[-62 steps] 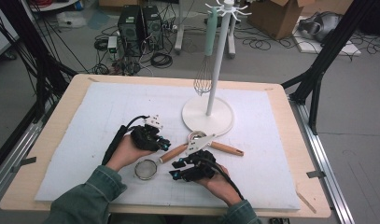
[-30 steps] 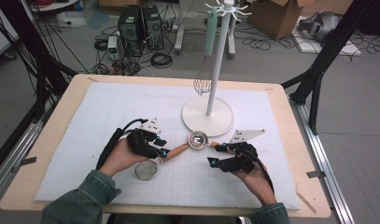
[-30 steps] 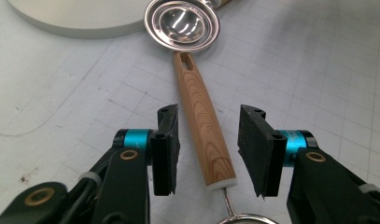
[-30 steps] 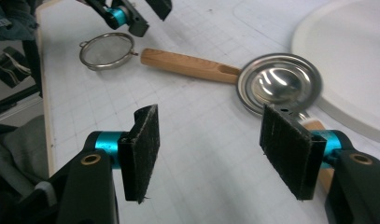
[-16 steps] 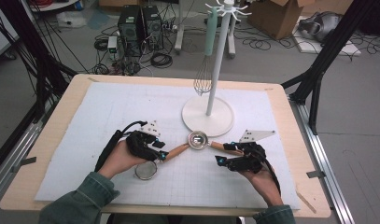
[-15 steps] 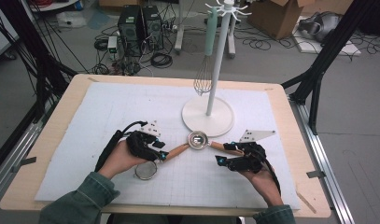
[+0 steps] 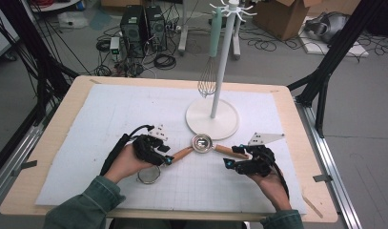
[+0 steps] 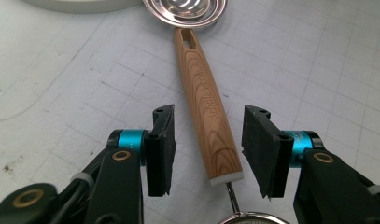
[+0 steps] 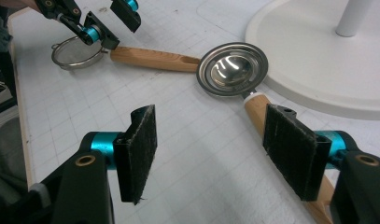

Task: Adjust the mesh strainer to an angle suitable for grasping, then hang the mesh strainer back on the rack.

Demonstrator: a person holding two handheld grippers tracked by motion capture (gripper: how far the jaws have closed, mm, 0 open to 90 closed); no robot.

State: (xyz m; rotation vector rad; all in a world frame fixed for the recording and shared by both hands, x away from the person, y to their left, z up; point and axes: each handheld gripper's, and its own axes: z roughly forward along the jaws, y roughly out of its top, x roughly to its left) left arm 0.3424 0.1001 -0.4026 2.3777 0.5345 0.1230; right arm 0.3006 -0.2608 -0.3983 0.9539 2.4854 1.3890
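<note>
A: Left gripper (image 8: 206,151)?
B: Gaping, straddling the strainer (image 8: 206,88) handle, not touching.
A: Right gripper (image 9: 220,154)?
B: Also gaping; the ladle (image 9: 232,70) is lying beside its jaw, by the stand (image 9: 318,60).

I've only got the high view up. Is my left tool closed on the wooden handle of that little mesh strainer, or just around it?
Observer: Just around it. In the left gripper view the left tool has its jaws open, and the light wooden strainer handle lies between them with a gap on each side.
Operator: And the right tool?
Observer: The right tool is open too. The wooden handle of the round steel scoop runs behind one pad, not centred between the jaws.
Operator: Anything at the strainer handle's far end?
Observer: A slot-shaped hole, close by the scoop's rim.
</note>
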